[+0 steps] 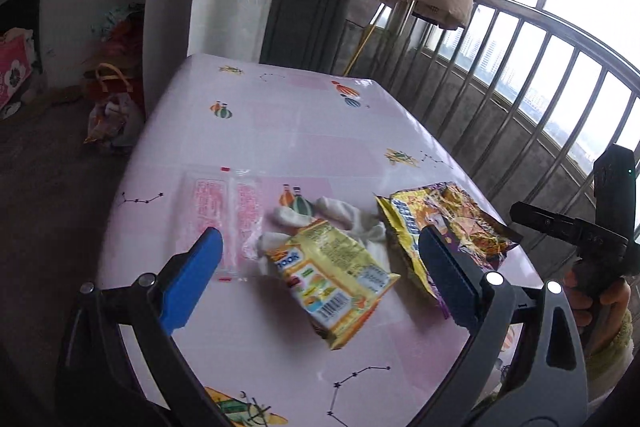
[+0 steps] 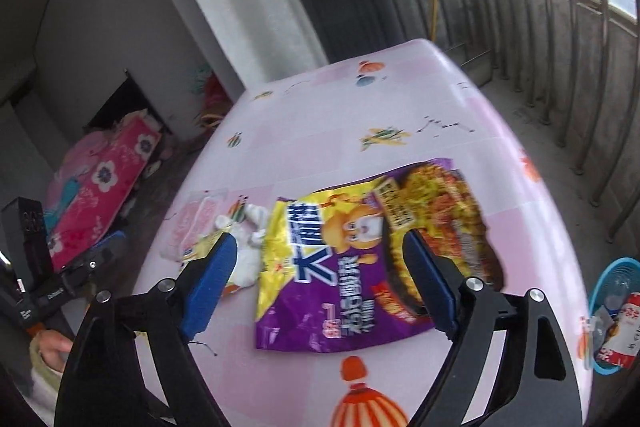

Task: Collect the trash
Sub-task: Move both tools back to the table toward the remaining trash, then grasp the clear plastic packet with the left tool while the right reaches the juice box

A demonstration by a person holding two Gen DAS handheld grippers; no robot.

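My left gripper [image 1: 320, 259] has its jaws spread, a yellow wrapper [image 1: 340, 287] lying on the table [image 1: 280, 139] between them, untouched. My right gripper [image 2: 320, 275] is also spread wide over a purple bag [image 2: 360, 259]. A blue basket [image 2: 612, 315] sits right of its jaws.

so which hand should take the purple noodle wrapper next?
Right, probably. The right gripper has open jaws straddling the purple wrapper, and the blue basket holding trash sits at the table edge on that side. The left gripper is lined up on the yellow packet instead.
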